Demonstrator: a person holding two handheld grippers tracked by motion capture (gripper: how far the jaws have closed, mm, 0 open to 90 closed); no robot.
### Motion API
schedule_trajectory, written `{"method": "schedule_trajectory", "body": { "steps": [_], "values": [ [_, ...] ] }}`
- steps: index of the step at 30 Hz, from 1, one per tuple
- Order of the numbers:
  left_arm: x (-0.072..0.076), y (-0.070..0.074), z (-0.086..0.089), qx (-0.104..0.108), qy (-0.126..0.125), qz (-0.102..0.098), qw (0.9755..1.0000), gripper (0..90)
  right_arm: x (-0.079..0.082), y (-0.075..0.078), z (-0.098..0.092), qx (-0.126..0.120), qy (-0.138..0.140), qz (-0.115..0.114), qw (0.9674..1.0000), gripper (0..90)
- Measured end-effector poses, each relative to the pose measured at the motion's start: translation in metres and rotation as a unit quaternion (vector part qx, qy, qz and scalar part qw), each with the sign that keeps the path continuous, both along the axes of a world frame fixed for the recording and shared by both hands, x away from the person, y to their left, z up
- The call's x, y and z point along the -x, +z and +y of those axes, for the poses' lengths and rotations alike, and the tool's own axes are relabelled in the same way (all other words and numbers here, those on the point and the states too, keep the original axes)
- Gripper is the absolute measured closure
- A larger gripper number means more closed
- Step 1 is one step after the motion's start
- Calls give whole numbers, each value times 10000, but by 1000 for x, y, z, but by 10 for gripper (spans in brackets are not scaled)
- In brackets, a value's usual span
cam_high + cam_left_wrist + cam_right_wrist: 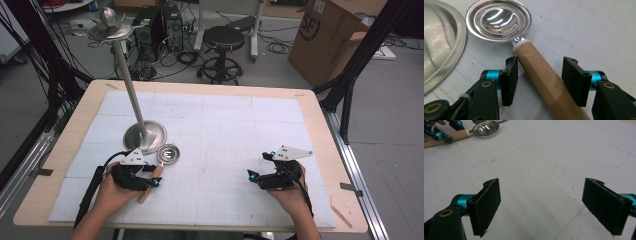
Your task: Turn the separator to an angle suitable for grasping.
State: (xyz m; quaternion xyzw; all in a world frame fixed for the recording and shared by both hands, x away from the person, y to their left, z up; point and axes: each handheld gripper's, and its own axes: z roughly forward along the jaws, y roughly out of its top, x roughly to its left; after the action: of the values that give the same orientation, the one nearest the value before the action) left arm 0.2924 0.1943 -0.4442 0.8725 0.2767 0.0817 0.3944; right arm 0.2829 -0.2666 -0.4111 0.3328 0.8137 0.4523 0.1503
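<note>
Plywood table [320, 115] is carrying a white gridded mat [225, 135] across most of its top. Standing on the mat's left half is a tall metal stand [131, 85], its round base [145, 136] sitting flat and its thin pole leaning up toward a small dish with a ball on top. Just beside that base, to its right, an egg separator [159, 167] is lying on the mat, its round slotted steel bowl [498, 21] nearly touching the base's rim and its wooden handle [549, 82], stamped KITCHEN TOOL, running back toward the person.

Left gripper [150, 176] is sitting low over that handle, held in the person's left hand [112, 192]. In the left gripper view its jaws are straddling the handle: the left one is lying against or just beside the wood, the right one is standing a little clear of it, so they are spread and not yet pinching.

Right gripper [257, 167] is resting over bare mat on the right half, well apart from the separator, gripped by the right hand [292, 192]. Its jaws are gaping wide in the right gripper view, with nothing between them [541, 205].
</note>
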Motion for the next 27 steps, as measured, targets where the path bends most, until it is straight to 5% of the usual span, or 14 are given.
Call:
{"method": "schedule_trajectory", "body": {
  "steps": [18, 20, 27],
  "values": [
    [1, 4, 2, -27, -291, 149, 9995, 626, 0, 1, -1, -21, 27, -2, 10000, 142],
    [1, 4, 3, -58, -357, 169, 9992, 692, 0, 1, -1, -12, 24, -21, 10000, 143],
    [2, 4, 1, -94, -443, 132, 9989, 687, 0, 0, 0, 9, 33, -13, 10000, 143]
  ]
}}
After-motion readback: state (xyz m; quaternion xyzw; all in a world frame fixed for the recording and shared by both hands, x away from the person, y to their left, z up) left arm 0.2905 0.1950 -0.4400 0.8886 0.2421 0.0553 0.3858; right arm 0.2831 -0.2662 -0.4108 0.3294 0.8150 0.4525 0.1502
